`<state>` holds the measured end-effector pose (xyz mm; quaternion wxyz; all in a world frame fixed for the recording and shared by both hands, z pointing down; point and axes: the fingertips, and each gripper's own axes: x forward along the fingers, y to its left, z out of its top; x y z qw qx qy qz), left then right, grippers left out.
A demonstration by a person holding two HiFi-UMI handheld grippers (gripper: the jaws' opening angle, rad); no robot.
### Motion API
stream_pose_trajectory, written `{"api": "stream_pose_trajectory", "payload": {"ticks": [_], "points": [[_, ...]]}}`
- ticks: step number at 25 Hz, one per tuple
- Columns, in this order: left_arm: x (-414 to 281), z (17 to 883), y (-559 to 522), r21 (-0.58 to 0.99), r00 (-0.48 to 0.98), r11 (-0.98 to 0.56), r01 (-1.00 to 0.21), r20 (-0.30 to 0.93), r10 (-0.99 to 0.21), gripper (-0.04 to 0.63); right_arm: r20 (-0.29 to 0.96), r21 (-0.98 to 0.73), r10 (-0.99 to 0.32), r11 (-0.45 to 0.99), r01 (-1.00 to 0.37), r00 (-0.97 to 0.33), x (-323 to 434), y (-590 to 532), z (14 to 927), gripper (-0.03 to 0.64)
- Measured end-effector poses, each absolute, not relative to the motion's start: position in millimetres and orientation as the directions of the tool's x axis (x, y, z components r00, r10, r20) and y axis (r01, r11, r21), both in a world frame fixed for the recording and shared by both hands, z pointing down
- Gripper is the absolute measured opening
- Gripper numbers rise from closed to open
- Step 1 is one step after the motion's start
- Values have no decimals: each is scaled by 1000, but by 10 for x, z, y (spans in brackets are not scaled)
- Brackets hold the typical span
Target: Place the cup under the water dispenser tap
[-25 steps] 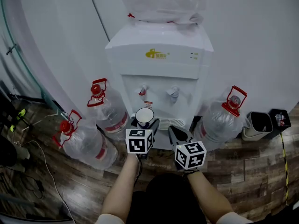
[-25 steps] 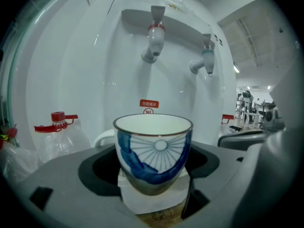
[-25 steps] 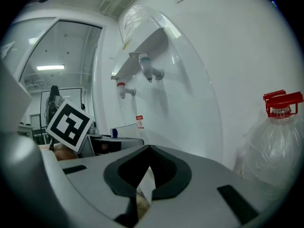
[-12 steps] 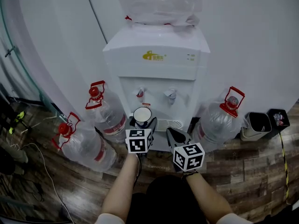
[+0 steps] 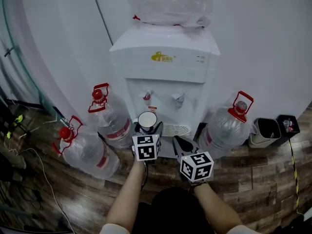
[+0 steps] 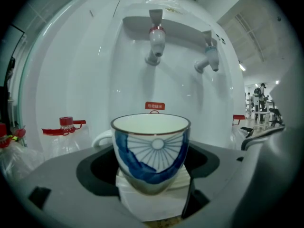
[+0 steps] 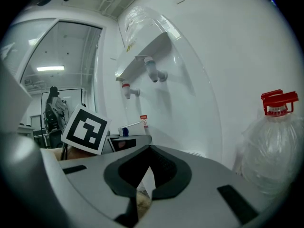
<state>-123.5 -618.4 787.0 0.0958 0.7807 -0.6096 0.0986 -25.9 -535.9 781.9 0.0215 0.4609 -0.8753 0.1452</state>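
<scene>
Left gripper view: left gripper jaws pinch 1 cup, 2 taps above | head view alone: 3 water jugs | right gripper jaws pressed together, empty

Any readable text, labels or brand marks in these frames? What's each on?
Nothing reads cleanly.
gold logo on the water dispenser front: brand mark, too blurred to read.
red label below the red tap: white characters, too small to read.
bottle label on a water bottle: blurred.
cup: blue pattern only, no words.
</scene>
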Motion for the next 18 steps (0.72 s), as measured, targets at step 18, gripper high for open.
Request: {"api": "stream_pose_trajectory", "payload": {"ticks": [18], "points": [[-1276, 7825, -6134, 33, 149, -146, -989, 263, -953, 446, 169, -219, -824, 503, -836, -540, -137, -5227, 7793, 20]]}}
